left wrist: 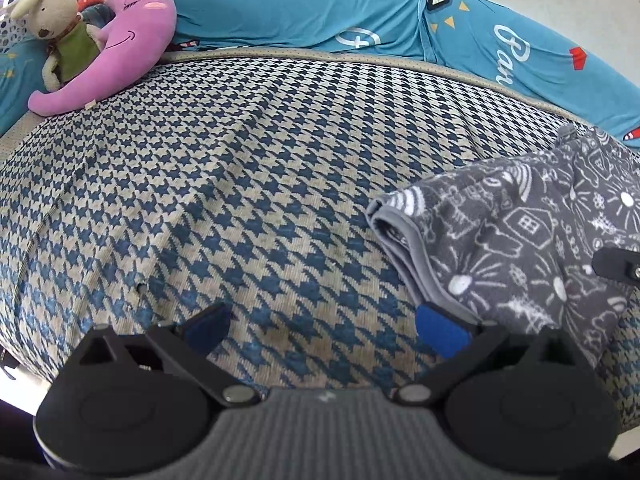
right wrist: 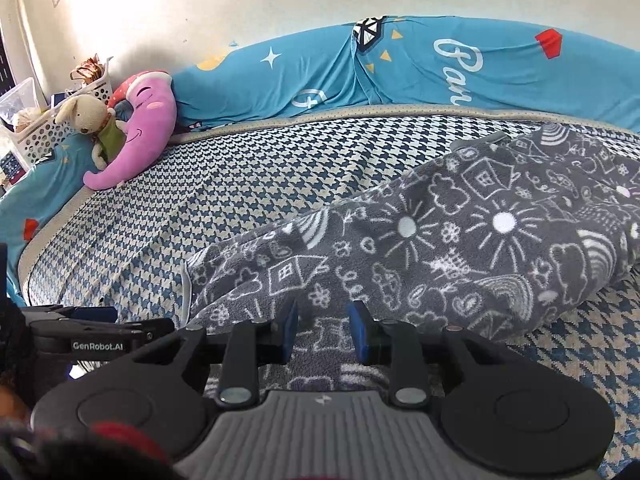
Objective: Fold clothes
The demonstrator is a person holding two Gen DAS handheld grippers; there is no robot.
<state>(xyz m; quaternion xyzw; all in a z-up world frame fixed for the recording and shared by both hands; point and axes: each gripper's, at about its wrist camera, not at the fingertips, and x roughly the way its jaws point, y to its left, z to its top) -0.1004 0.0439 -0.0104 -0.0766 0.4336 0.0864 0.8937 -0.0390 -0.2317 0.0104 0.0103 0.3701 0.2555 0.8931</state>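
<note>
the grey printed garment lies bunched on the houndstooth bed cover, filling the 3 o'clock side of the left wrist view and running from 6 o'clock to 3 o'clock in the right wrist view. its grey-trimmed edge is doubled over and faces 9 o'clock in the left wrist view.

left gripper: jaws spread wide apart, nothing between them. the blue pad of its right finger sits at or just under the trimmed edge of the garment; contact cannot be confirmed. the other finger is over bare cover. in the right wrist view this gripper's body appears at 8 o'clock, just beside the garment's near corner.

right gripper: jaws partly parted, with garment fabric visible in the gap. the blue pads are level with the cloth, but no pinch is evident; whether they touch it cannot be told.

background: a purple moon-shaped plush and a beige rabbit toy rest at 10 o'clock against a blue printed bolster along the far side of the bed. a white perforated basket stands behind the toys.
</note>
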